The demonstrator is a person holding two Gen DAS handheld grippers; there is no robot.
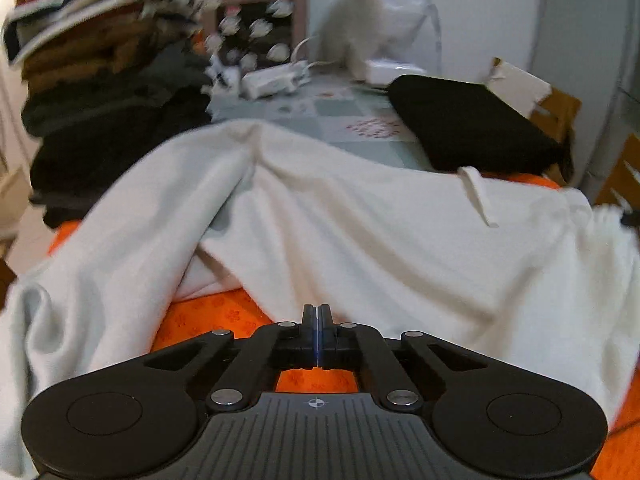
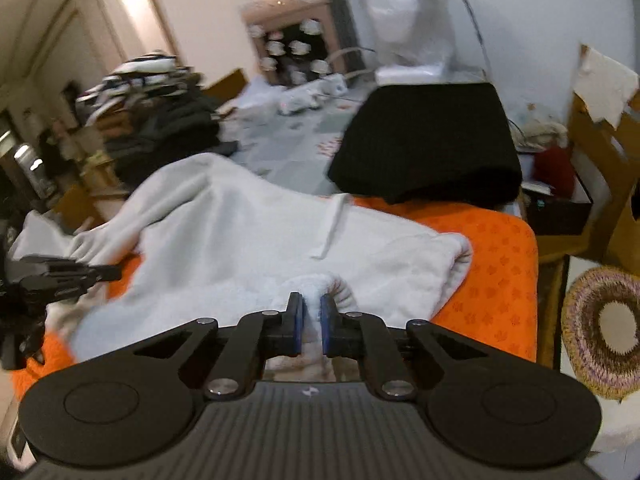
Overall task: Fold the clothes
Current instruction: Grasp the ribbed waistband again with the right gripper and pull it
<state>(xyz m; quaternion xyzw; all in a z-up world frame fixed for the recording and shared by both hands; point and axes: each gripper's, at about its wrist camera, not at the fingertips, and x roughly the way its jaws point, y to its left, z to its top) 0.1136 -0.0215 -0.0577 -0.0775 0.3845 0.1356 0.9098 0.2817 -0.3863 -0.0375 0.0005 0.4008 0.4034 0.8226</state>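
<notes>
A white garment [image 1: 360, 216] with a flat drawstring [image 1: 478, 196] lies spread over an orange table cover [image 1: 208, 320]. My left gripper [image 1: 317, 311] is shut; its pads meet right at the garment's near hem, where the cloth draws in to a point. In the right wrist view the same white garment [image 2: 240, 232] runs off to the left, and my right gripper [image 2: 312, 304] is shut on a bunched, ribbed fold of it [image 2: 320, 284], white cloth filling the gap between the blue pads. The left gripper [image 2: 114, 271] shows at the left edge, lying low over the cloth.
A folded black garment [image 1: 472, 124] [image 2: 428, 140] sits at the back right of the table. A tall stack of folded clothes [image 1: 108, 80] [image 2: 160, 120] stands at the back left. Beyond lie a white power strip [image 1: 276, 76] and a white bag [image 1: 384, 20]. Cardboard boxes [image 2: 600, 120] and a woven round mat [image 2: 600, 328] are off the table's right side.
</notes>
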